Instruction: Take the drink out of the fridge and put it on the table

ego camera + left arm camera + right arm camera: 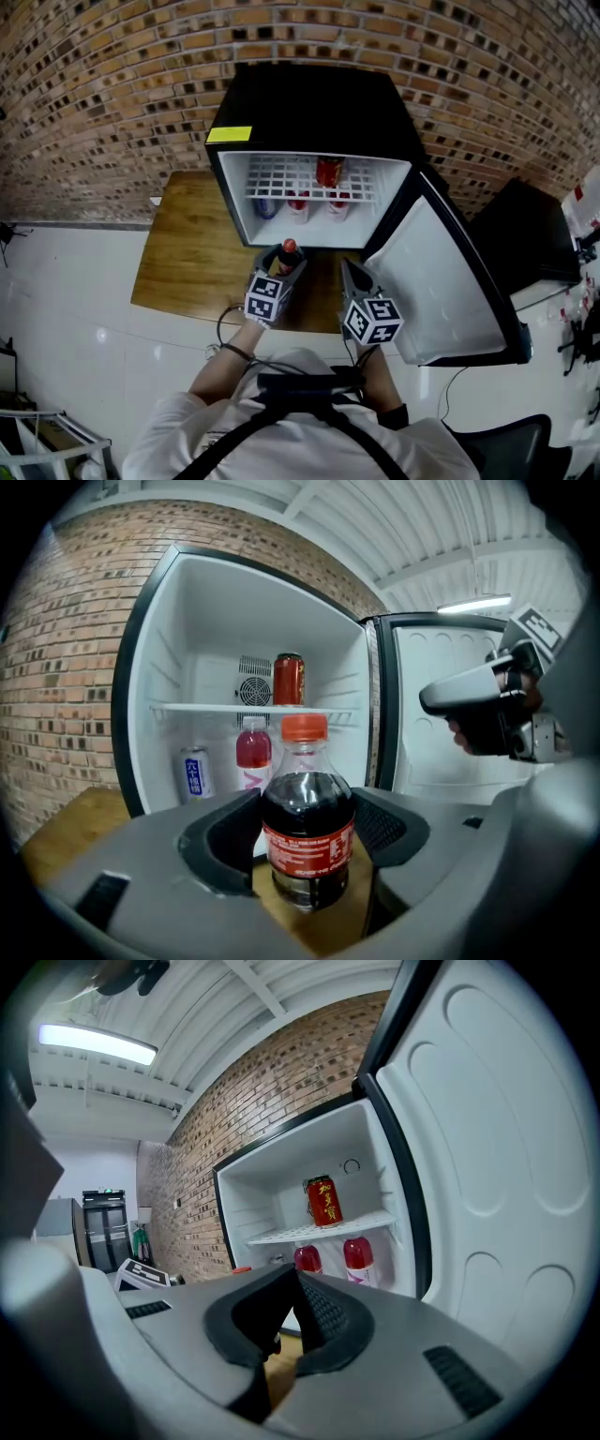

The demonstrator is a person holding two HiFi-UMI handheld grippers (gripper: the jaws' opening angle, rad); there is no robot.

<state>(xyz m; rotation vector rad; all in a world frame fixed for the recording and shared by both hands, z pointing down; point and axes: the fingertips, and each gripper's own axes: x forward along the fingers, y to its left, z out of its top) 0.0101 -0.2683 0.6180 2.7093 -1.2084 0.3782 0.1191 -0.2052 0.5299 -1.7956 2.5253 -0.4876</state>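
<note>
The left tongs (307,816) stand wide, pads pressed on either side of an upright cola bottle (306,785), which is out in front of the open fridge (309,103), over the wooden tabletop (187,253); the right tongs (295,1283) are closed together on nothing, near the fridge door (450,281); a red can (328,172) stands on the wire shelf; a brick wall (112,84) rises behind; the floor (66,309) is pale.

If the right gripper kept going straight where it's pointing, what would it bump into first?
Probably the red bottles under the wire shelf in the open fridge. The right gripper, jaws together, points into that lower space; nothing shows in between, though depth is hard to judge.
</note>
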